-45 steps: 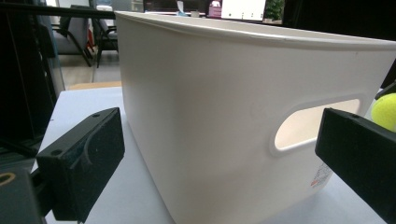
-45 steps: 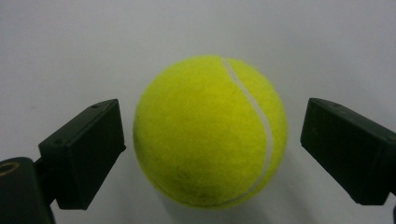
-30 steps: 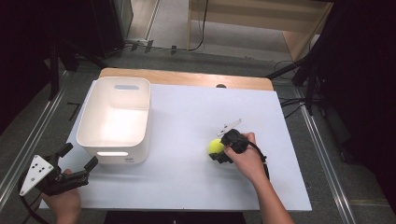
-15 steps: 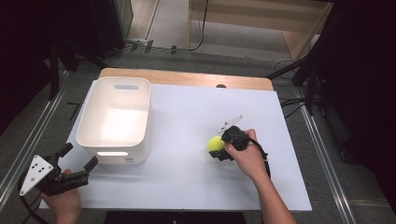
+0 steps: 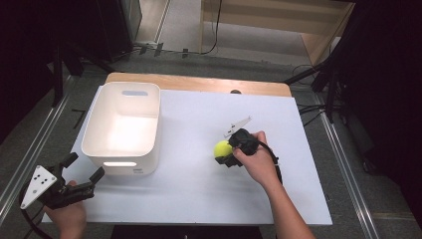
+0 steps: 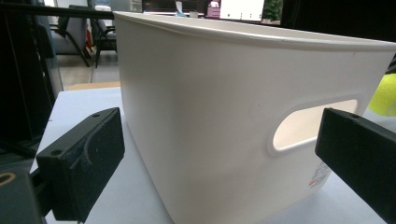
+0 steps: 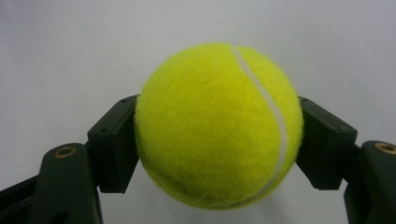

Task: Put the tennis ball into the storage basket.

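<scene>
A yellow tennis ball [image 5: 222, 148] sits right of the table's middle, with my right gripper [image 5: 225, 151] shut on it. In the right gripper view the tennis ball [image 7: 219, 126] is pressed between both black jaws. A white plastic bin [image 5: 123, 127] with handle slots stands at the left of the table. My left gripper [image 5: 82, 169] hovers open at the near left corner, just in front of the bin. In the left gripper view its jaws stand wide apart before the bin wall [image 6: 224, 112], and the ball [image 6: 385, 95] peeks past the bin at the right edge.
The white table top [image 5: 199, 199] has a wooden strip [image 5: 199, 83] along its far edge. Metal rails run along both sides of the table. Cables and dark stands lie on the floor beyond.
The right gripper with the ball has shifted slightly; the ball now appears lifted a little off the table. The left gripper has stayed in place.
</scene>
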Demonstrator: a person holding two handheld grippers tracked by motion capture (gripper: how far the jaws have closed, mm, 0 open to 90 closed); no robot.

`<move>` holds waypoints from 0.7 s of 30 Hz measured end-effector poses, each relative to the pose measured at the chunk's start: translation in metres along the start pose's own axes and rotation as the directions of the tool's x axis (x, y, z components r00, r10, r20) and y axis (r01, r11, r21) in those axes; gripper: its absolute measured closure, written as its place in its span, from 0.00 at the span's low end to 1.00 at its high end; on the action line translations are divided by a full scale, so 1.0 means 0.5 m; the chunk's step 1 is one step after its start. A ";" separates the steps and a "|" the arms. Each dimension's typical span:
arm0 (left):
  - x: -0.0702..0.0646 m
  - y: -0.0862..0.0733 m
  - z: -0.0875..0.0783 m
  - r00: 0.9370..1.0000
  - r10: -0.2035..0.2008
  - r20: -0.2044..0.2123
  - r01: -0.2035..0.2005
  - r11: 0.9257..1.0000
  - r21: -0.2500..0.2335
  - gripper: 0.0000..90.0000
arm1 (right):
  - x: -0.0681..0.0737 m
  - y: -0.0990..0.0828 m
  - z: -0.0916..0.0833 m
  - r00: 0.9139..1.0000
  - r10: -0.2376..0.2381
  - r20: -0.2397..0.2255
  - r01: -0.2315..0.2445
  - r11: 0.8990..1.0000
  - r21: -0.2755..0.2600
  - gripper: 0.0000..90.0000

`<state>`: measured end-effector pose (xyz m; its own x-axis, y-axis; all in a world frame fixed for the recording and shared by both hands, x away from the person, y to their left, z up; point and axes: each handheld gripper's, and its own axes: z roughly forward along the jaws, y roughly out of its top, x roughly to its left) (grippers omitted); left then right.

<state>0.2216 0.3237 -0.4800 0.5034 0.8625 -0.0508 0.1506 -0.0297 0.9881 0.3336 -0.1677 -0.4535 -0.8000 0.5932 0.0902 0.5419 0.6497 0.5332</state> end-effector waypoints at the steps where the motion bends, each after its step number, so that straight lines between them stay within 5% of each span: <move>1: 0.000 0.000 0.000 1.000 0.000 0.000 0.000 1.000 0.000 0.02 | 0.000 0.000 0.000 1.000 0.000 0.000 0.000 1.000 0.000 0.26; 21: 0.000 0.000 -0.001 1.000 -0.004 0.011 0.004 1.000 -0.002 0.02 | 0.017 0.077 0.016 0.997 -0.058 -0.052 0.058 0.998 -0.012 0.27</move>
<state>0.2212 0.3236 -0.4800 0.5120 0.8571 -0.0560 0.1509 -0.0256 0.9882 0.3498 -0.1339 -0.4388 -0.8425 0.5287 0.1027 0.4917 0.6773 0.5473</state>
